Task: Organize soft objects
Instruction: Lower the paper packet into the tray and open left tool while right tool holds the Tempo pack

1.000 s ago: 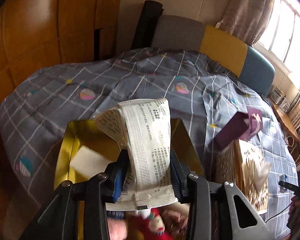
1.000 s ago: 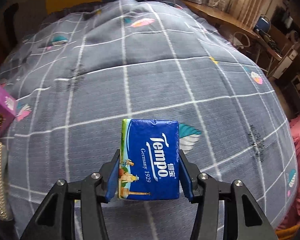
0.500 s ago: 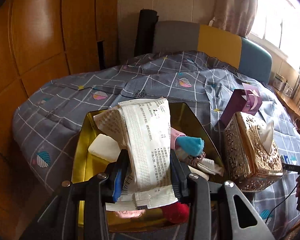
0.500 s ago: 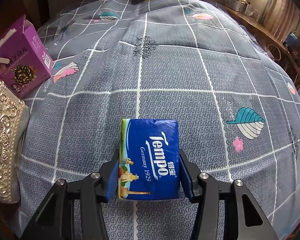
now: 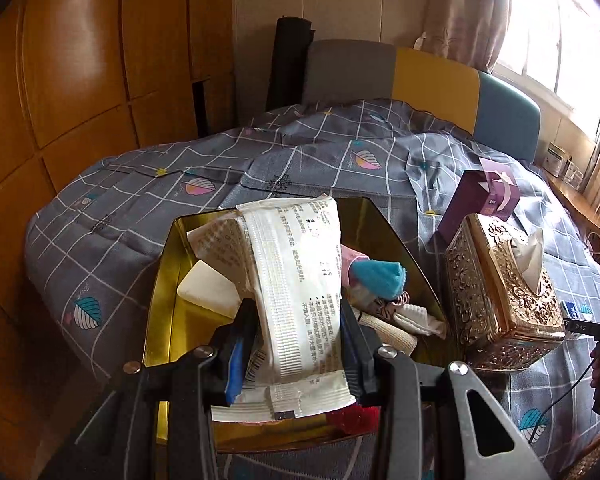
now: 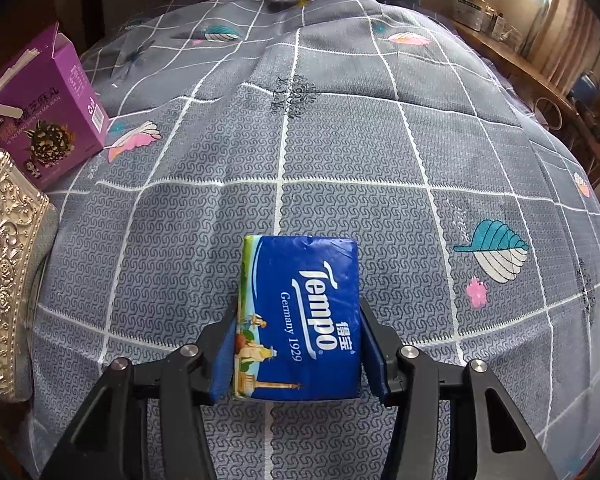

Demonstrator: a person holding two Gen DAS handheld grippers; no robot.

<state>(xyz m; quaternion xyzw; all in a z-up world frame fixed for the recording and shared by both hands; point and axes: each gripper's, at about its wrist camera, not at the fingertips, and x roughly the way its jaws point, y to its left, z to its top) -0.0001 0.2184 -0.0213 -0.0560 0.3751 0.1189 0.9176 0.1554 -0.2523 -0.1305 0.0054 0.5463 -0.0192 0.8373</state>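
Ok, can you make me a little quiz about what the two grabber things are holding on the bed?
1. True or false: the right gripper is clamped on a blue Tempo tissue pack.
2. What does the left gripper hold? A) a red sock B) a white printed packet C) the purple box
3. Fill the gap: the ornate metal tissue box stands on the bed beside the gold ____, which holds a white bar and a teal sock.

Key: 1 true; 2 B; 3 tray
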